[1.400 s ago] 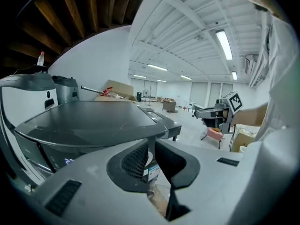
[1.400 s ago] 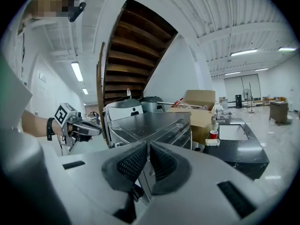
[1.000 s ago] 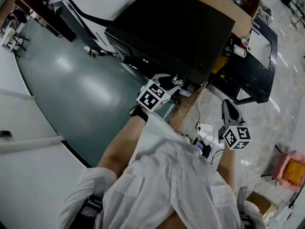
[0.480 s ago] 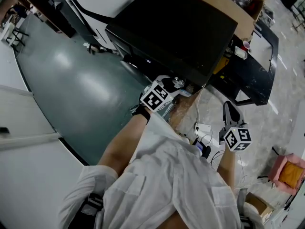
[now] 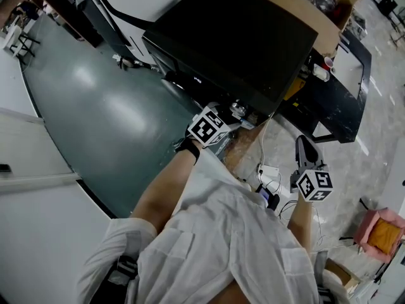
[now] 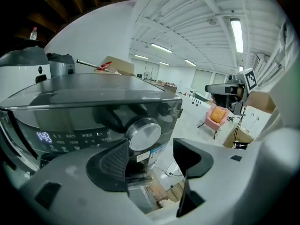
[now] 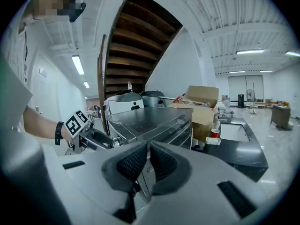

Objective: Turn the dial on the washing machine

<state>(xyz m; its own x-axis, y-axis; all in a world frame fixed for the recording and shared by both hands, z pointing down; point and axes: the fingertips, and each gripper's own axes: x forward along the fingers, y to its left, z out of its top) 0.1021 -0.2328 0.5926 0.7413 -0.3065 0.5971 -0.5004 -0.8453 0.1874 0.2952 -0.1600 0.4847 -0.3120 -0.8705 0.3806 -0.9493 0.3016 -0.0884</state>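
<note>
The dial (image 6: 144, 134) sits on the dark front panel of the washing machine (image 5: 234, 43), in the middle of the left gripper view. Its flat silver face looks back along the line of the jaws. The left gripper (image 6: 151, 159) is spread wide with nothing between its pads. The dial lies straight ahead of the gap and slightly above it, closer to the ribbed pad at frame left than to the one at frame right. The grip probably needs a short advance and a nudge toward frame left to centre it. The right gripper (image 7: 146, 162), pressed together and empty, hangs well off at the lower right of the head view, so the left is the nearer.
</note>
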